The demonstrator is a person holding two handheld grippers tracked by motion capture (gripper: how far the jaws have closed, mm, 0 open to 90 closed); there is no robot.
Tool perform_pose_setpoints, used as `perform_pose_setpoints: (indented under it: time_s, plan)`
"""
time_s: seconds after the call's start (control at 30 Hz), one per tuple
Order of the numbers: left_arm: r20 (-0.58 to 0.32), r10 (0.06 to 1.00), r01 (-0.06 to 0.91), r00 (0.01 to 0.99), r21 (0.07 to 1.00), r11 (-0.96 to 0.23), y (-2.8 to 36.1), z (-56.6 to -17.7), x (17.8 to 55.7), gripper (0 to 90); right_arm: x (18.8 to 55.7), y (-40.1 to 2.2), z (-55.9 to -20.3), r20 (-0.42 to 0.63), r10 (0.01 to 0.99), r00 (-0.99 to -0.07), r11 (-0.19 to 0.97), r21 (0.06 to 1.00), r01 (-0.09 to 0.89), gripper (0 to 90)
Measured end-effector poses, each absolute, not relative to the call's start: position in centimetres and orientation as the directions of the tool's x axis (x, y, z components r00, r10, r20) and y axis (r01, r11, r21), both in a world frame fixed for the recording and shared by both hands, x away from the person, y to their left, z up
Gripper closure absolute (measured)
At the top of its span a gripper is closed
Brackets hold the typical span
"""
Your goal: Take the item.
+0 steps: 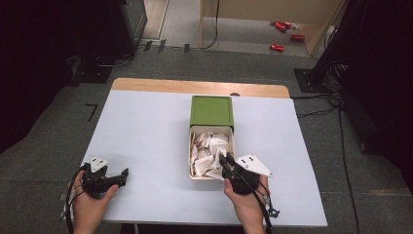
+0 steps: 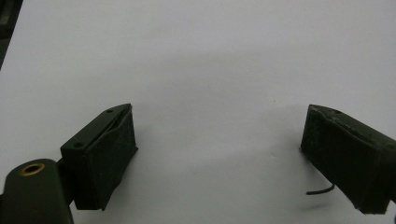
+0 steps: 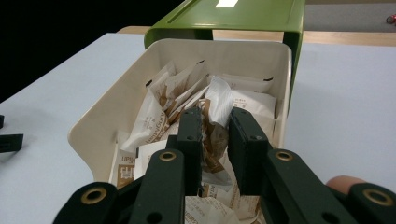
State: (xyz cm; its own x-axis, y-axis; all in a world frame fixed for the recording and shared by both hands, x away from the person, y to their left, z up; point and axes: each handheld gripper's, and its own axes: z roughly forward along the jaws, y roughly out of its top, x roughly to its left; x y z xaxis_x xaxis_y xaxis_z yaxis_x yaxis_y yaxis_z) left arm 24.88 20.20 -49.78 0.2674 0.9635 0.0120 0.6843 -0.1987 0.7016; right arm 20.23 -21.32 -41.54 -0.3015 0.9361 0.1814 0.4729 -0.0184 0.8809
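a recording lab, not a home

ahead of my jaws the white-covered table [image 1: 146, 146] stands alone on grey carpet [image 1: 350, 161], black curtains [image 1: 44, 58] hanging on both sides, cables [image 1: 321, 109] trailing past a stand base [image 1: 309, 78] to my right, and red cans [image 1: 282, 27] lying on the bare floor far beyond.
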Motion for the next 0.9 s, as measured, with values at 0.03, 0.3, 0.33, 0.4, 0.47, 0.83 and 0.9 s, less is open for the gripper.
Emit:
perform_pose_setpoints:
  time_s: [0.03, 0.3, 0.33, 0.4, 0.47, 0.83, 0.9]
  plan:
    - [0.012, 0.963, 0.684, 0.267, 0.702, -0.199, 20.2, -49.8, 24.9, 10.8, 20.2, -21.4, -41.5, 0.183, 0.936, -0.300, -0.022, 0.882, 0.471, 76.5]
    - [0.012, 0.964, 0.684, 0.267, 0.702, -0.199, 20.2, -49.8, 24.9, 10.8, 20.1, -22.3, -40.9, 0.189, 0.940, -0.285, -0.041, 0.889, 0.456, 76.5]
    - [0.012, 0.963, 0.684, 0.268, 0.702, -0.199, 20.2, -49.8, 24.9, 10.7, 20.1, -22.7, -40.7, 0.193, 0.940, -0.283, -0.047, 0.891, 0.452, 76.5]
    - [0.012, 0.964, 0.684, 0.267, 0.702, -0.199, 20.2, -49.8, 24.9, 10.7, 20.1, -23.0, -40.6, 0.197, 0.941, -0.276, -0.055, 0.891, 0.450, 76.5]
    - [0.012, 0.964, 0.684, 0.267, 0.702, -0.199, 20.2, -49.8, 24.9, 10.8, 20.1, -23.4, -40.4, 0.203, 0.941, -0.269, -0.064, 0.892, 0.448, 76.5]
    - [0.012, 0.963, 0.684, 0.267, 0.702, -0.199, 20.2, -49.8, 24.9, 10.8, 20.1, -25.4, -39.7, 0.223, 0.943, -0.249, -0.099, 0.898, 0.429, 76.6]
    - [0.013, 0.963, 0.684, 0.267, 0.701, -0.199, 20.2, -49.8, 24.9, 10.7, 20.1, -25.7, -39.7, 0.225, 0.944, -0.242, -0.104, 0.897, 0.430, 76.6]
